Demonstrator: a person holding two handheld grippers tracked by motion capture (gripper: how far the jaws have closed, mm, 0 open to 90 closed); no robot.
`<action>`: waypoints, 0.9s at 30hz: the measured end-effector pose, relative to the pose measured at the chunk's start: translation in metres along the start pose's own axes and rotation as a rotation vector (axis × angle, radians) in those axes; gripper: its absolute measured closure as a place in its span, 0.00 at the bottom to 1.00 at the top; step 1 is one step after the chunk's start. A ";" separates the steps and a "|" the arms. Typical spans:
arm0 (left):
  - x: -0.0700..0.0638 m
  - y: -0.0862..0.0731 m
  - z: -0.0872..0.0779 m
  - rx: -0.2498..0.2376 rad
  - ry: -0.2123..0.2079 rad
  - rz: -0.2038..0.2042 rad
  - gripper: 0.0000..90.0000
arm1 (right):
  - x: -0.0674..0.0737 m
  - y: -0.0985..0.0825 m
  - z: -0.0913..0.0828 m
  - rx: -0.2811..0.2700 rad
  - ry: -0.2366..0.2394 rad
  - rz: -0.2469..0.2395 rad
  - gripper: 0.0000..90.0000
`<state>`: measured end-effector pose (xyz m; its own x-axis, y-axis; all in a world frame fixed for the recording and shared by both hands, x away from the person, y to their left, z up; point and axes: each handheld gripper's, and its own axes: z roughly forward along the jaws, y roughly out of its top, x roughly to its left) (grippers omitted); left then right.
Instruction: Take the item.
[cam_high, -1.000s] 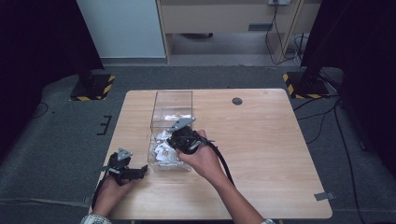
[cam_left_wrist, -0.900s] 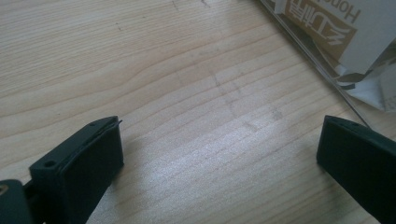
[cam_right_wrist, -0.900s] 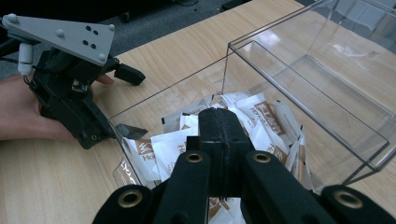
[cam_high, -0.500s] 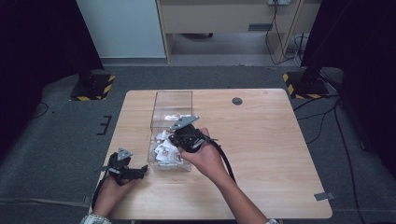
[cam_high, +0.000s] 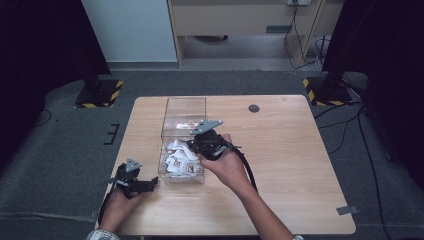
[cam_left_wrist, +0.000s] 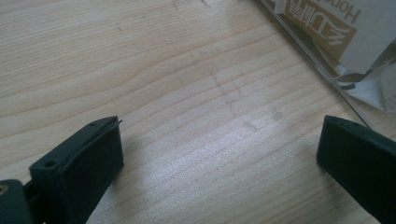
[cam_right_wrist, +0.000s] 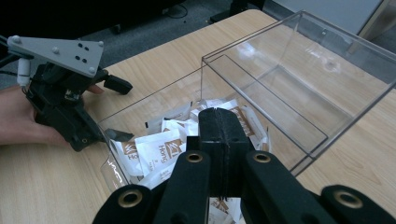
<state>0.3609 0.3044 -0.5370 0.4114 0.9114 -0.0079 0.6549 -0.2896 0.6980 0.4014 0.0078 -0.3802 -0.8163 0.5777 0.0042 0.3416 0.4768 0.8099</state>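
**Over the clear box, one tool pressed together, the other spread**

Over the near half of the clear box (cam_high: 184, 145), the right gripper (cam_high: 192, 145) hangs with its two black jaws pressed flat against each other; nothing shows between them in the right gripper view (cam_right_wrist: 218, 128). Below them lies a heap of white packets (cam_right_wrist: 159, 151) with brown print, piled against the near wall of the box. The far half of the box, under the raised lid, is bare. The right hand (cam_high: 227, 165) holds that gripper from the side of the box nearer the table's middle.

The left gripper (cam_high: 150, 184) rests low at the near left part of the wooden table (cam_high: 290, 165), just beside the box's near corner. Its jaws are spread wide, with only bare wood between them in the left gripper view (cam_left_wrist: 219, 154). A packet behind the box wall (cam_left_wrist: 327, 28) shows at the upper right there. The left hand (cam_high: 117, 202) grips it from behind.
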 end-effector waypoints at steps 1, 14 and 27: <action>0.000 0.000 0.000 0.000 0.000 0.000 0.00 | 0.000 0.000 0.000 0.000 0.000 0.000 1.00; 0.000 0.000 0.000 0.001 0.008 0.003 0.00 | -0.012 -0.004 -0.012 -0.016 -0.024 0.017 1.00; 0.000 0.000 0.000 0.001 0.008 0.003 0.00 | -0.016 -0.004 -0.019 -0.015 -0.036 0.017 1.00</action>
<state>0.3609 0.3047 -0.5368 0.4081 0.9129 0.0000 0.6541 -0.2924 0.6976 0.4045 -0.0159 -0.3729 -0.7933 0.6088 -0.0030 0.3476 0.4570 0.8187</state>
